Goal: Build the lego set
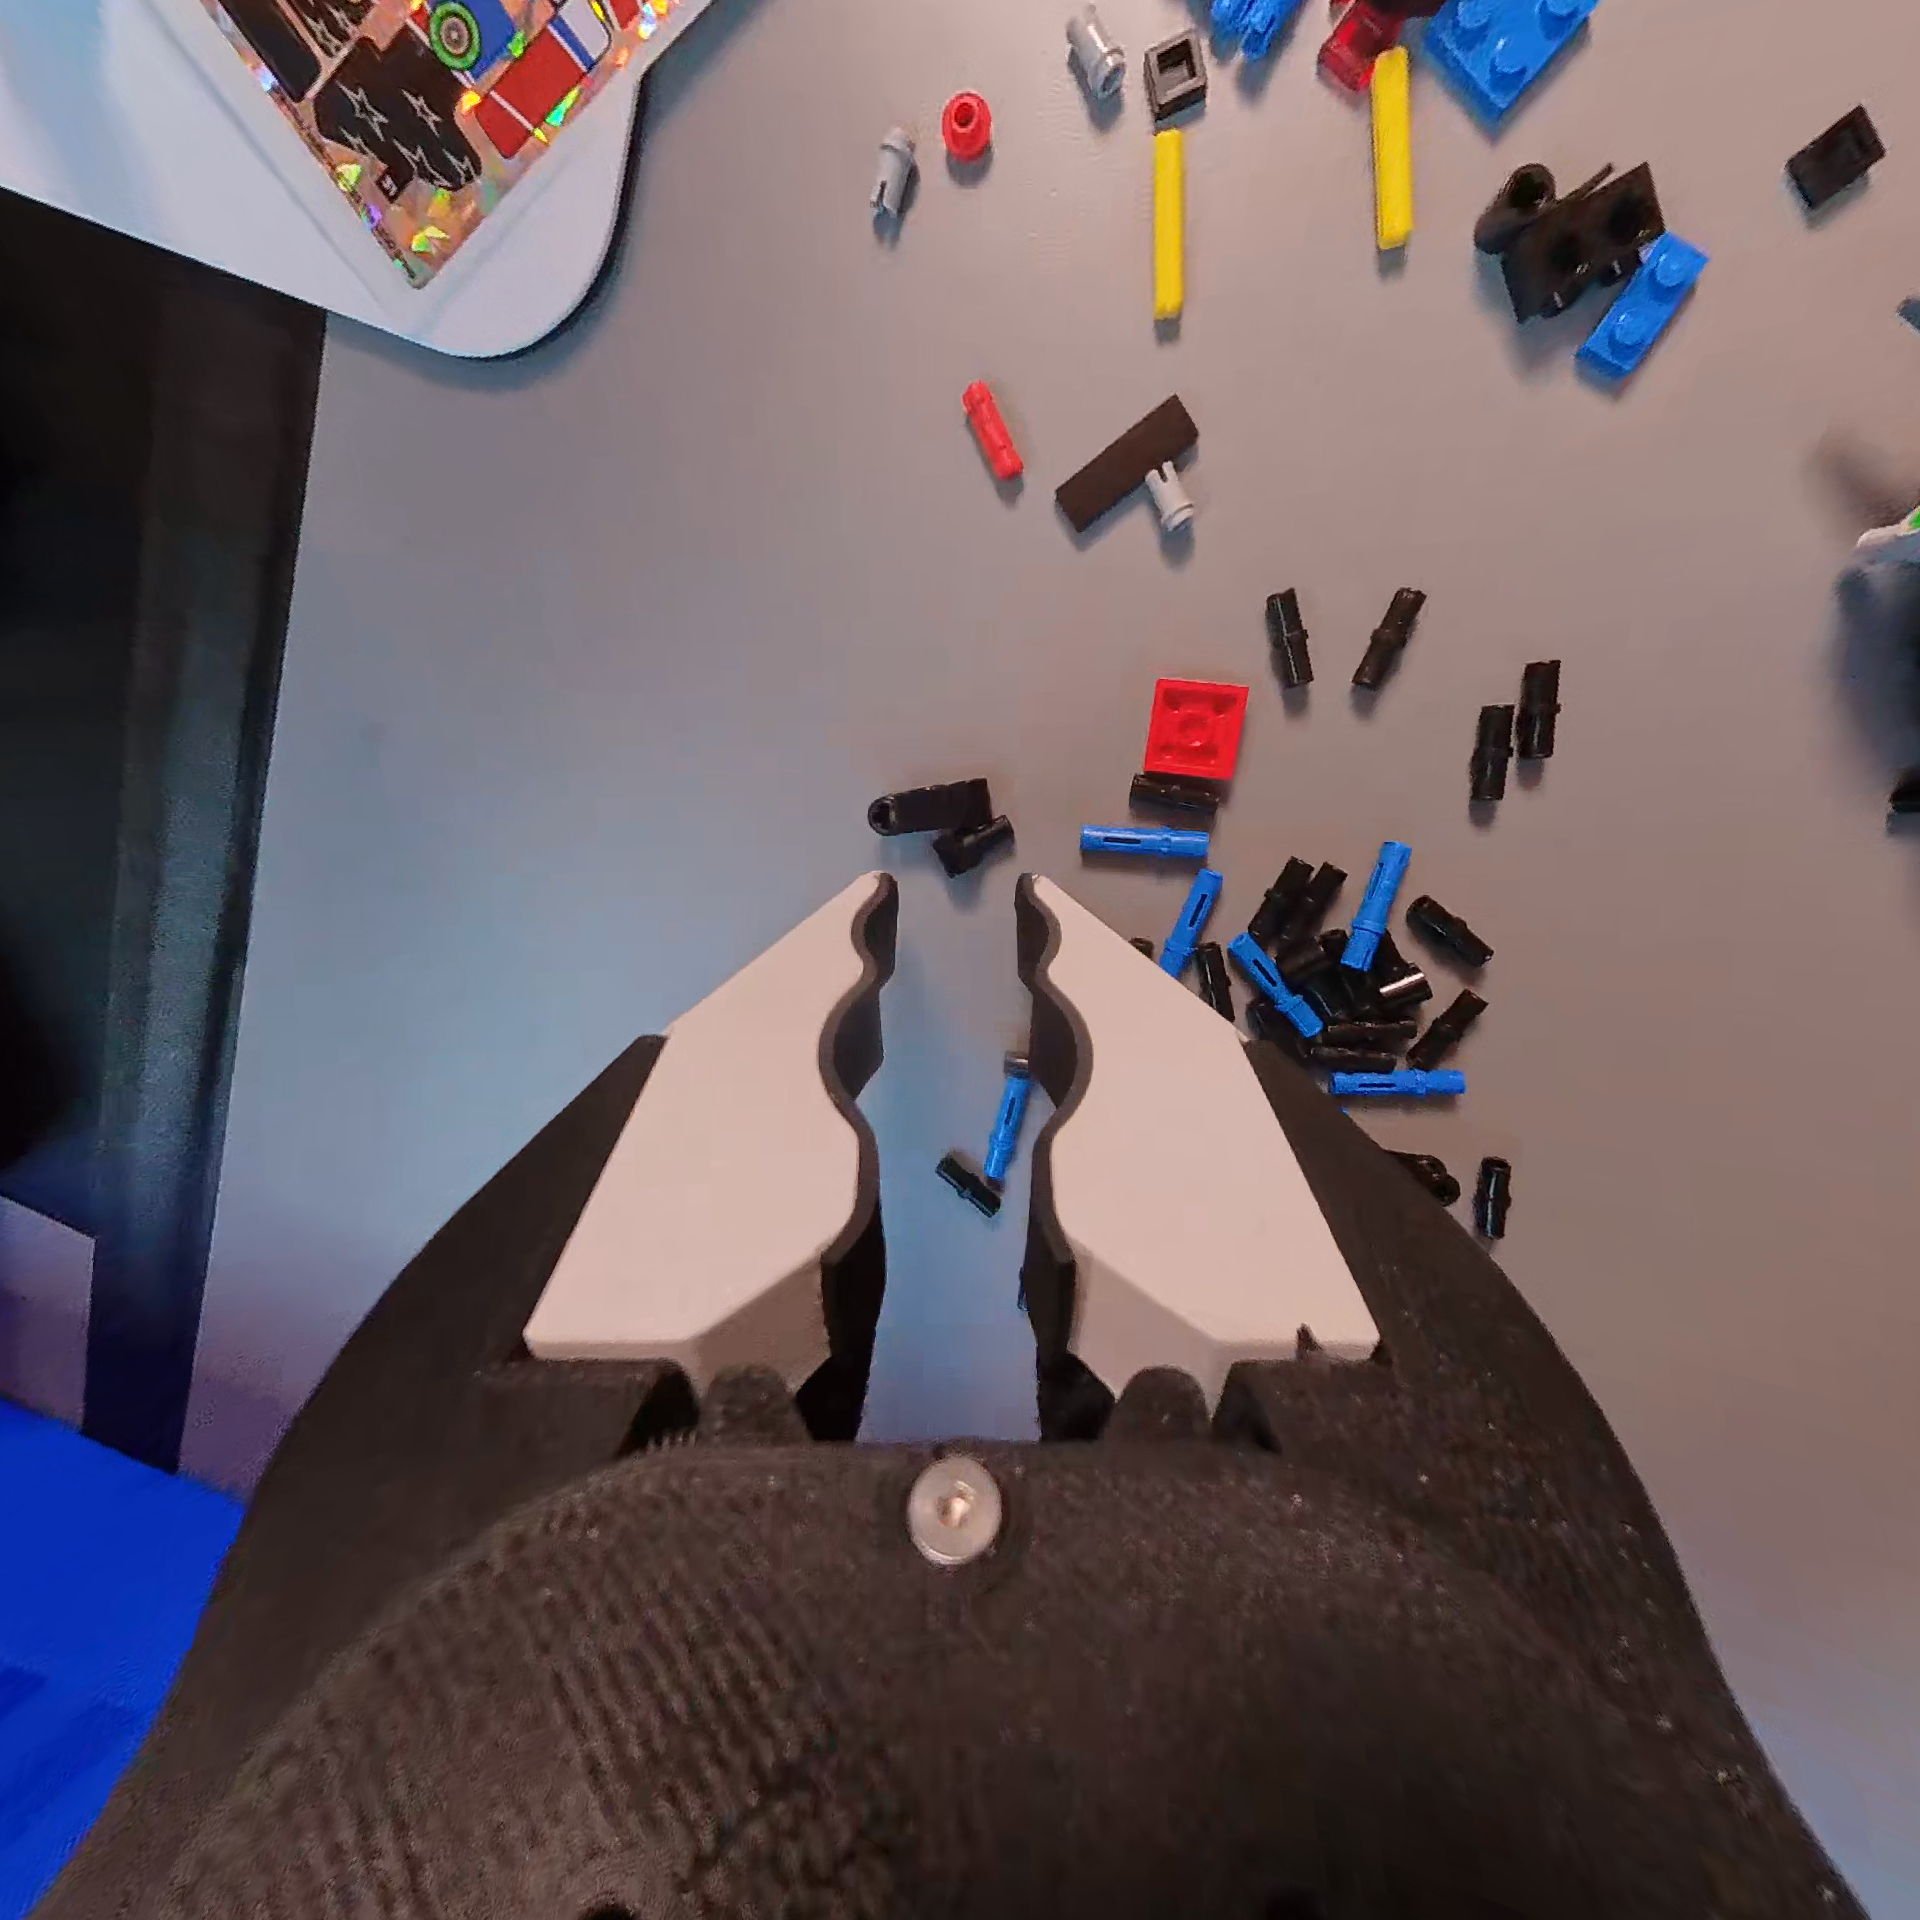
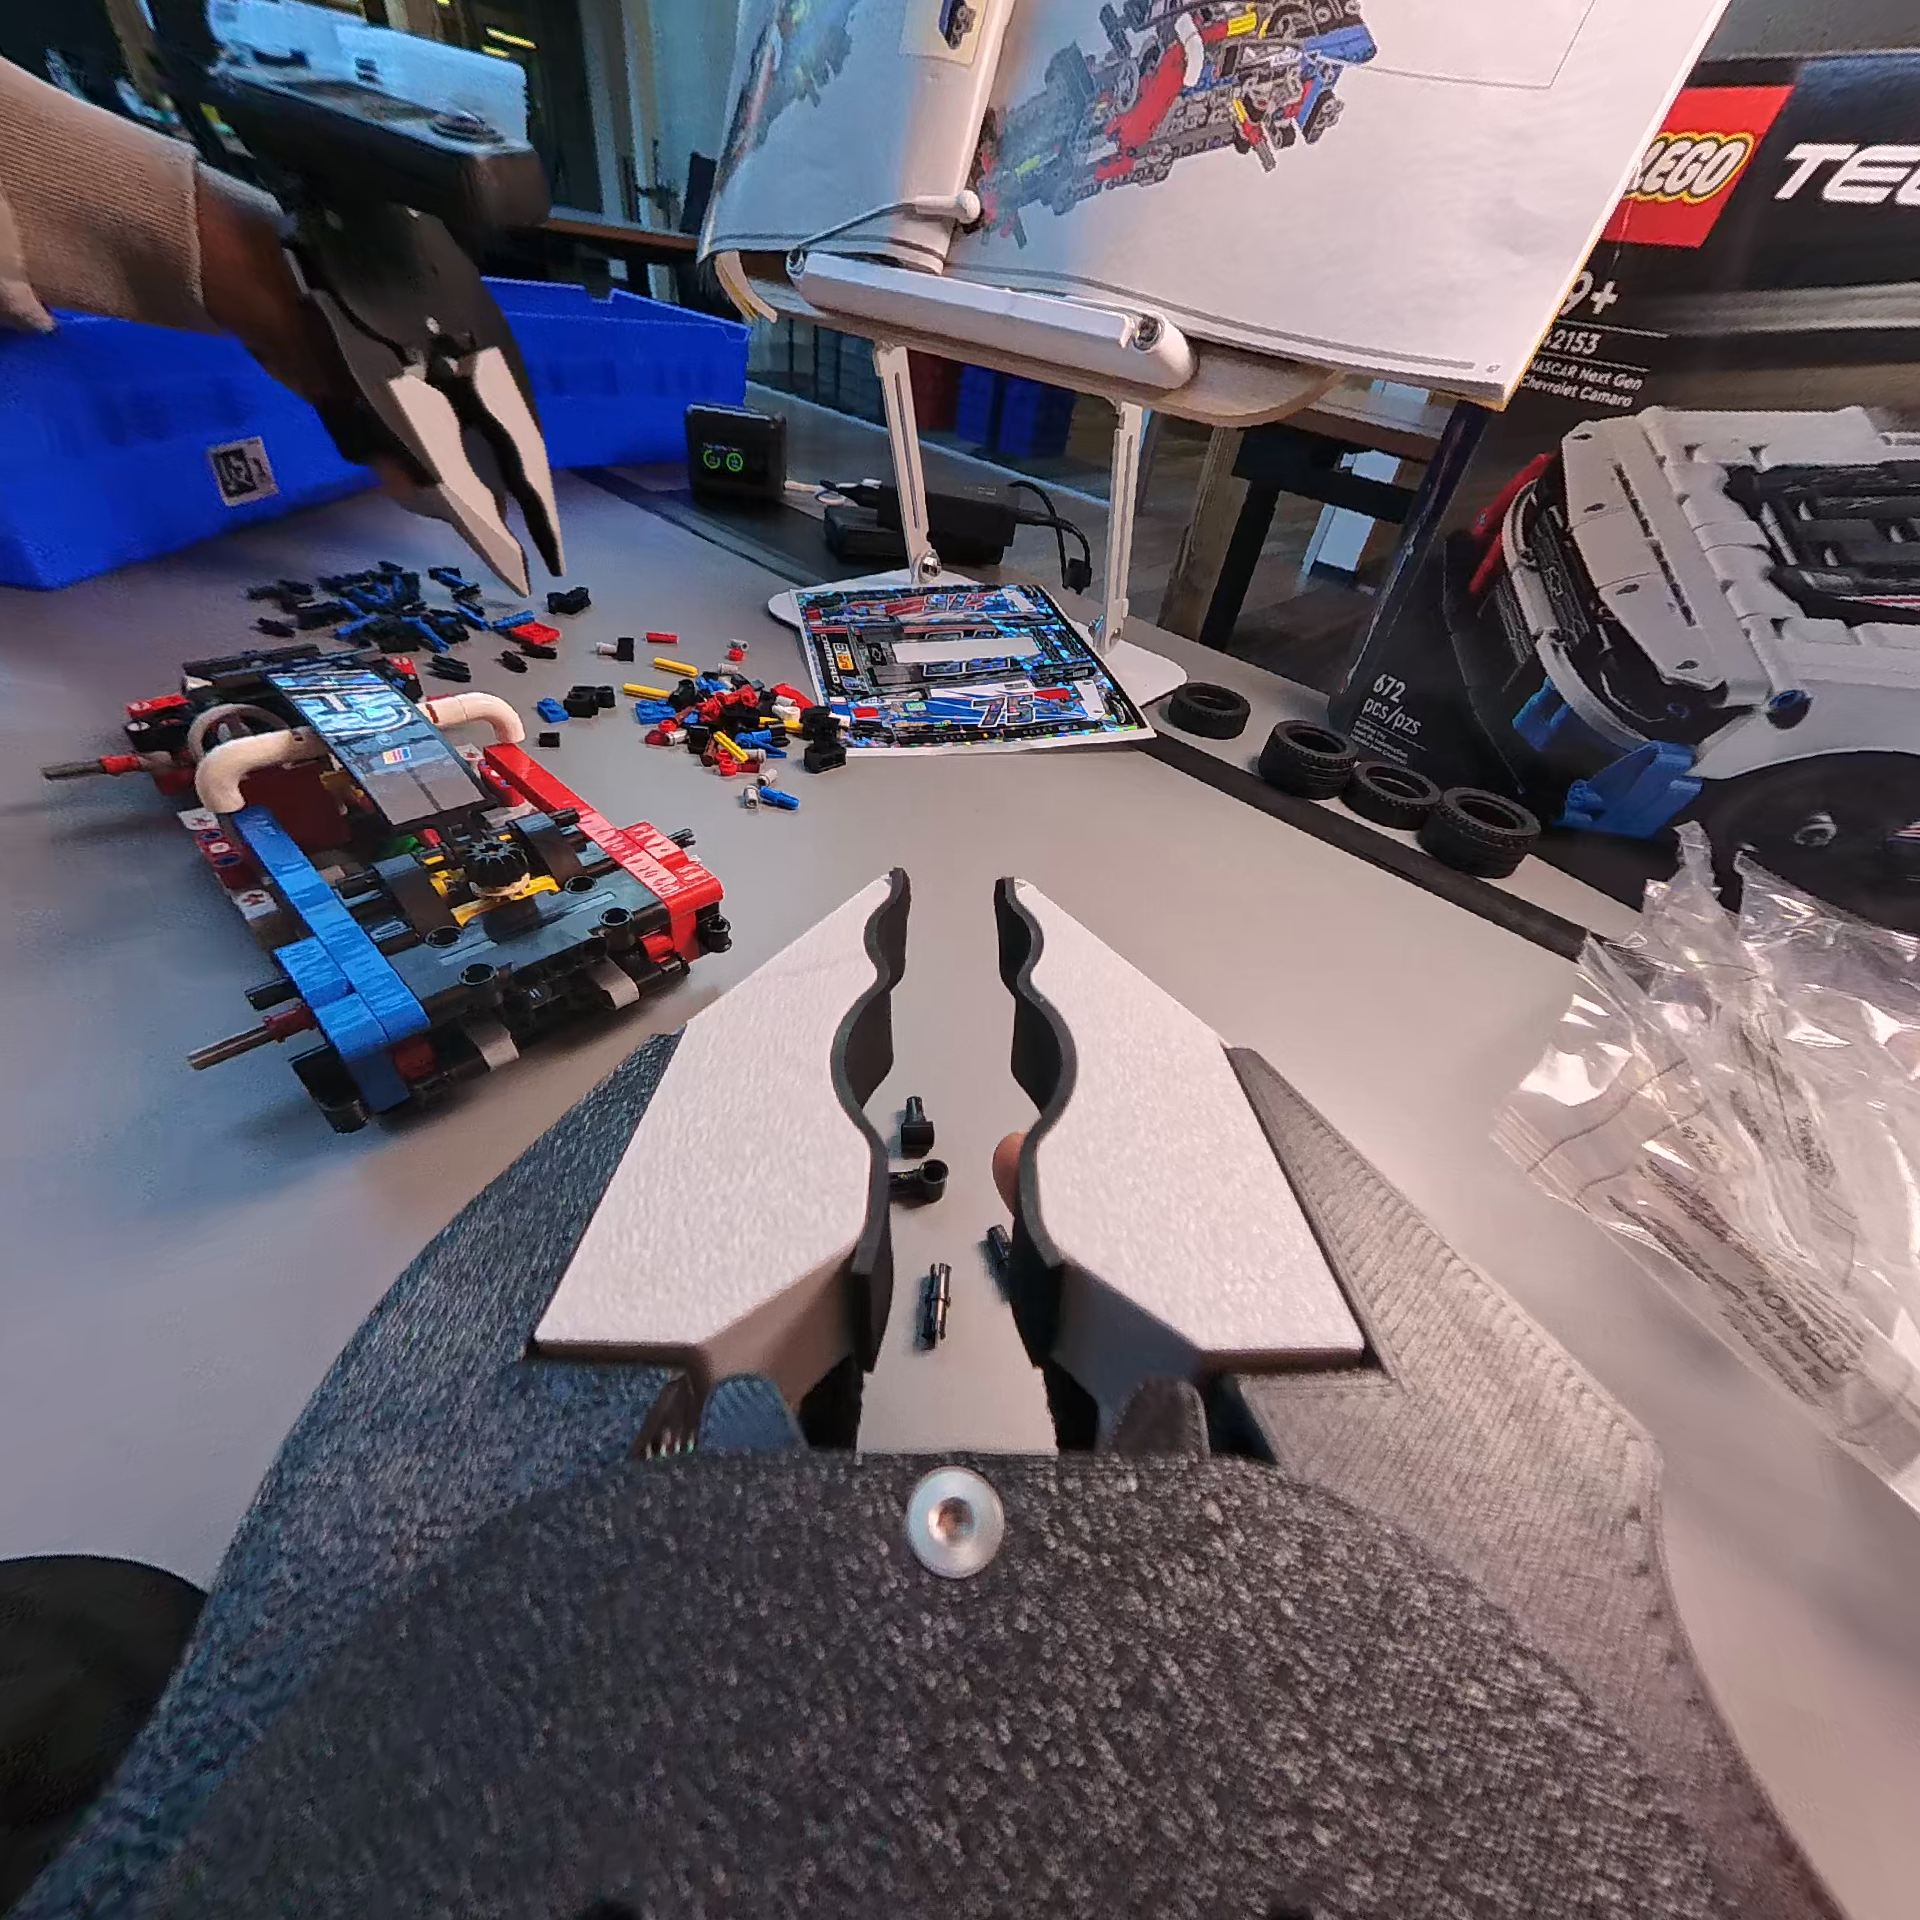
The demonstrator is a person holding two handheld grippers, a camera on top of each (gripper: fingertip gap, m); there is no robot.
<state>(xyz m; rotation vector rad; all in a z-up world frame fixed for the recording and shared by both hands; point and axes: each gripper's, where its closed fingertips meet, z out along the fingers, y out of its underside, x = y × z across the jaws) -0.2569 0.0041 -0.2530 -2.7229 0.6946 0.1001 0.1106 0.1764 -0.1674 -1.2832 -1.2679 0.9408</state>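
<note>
The left gripper (image 1: 956, 883) hangs over a heap of black and blue pins (image 1: 1340, 987) on the grey table (image 1: 582, 727), its jaws a little apart and holding nothing. The right gripper (image 2: 951, 881) is also slightly open and empty, near the half-built car chassis (image 2: 416, 862) lying on the table to its left.

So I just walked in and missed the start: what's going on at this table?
A person is building a Lego car with two handheld grippers. The left gripper hovers open over the pile of black and blue pins. The right gripper is open and empty. The half-built chassis lies on the table.
</note>
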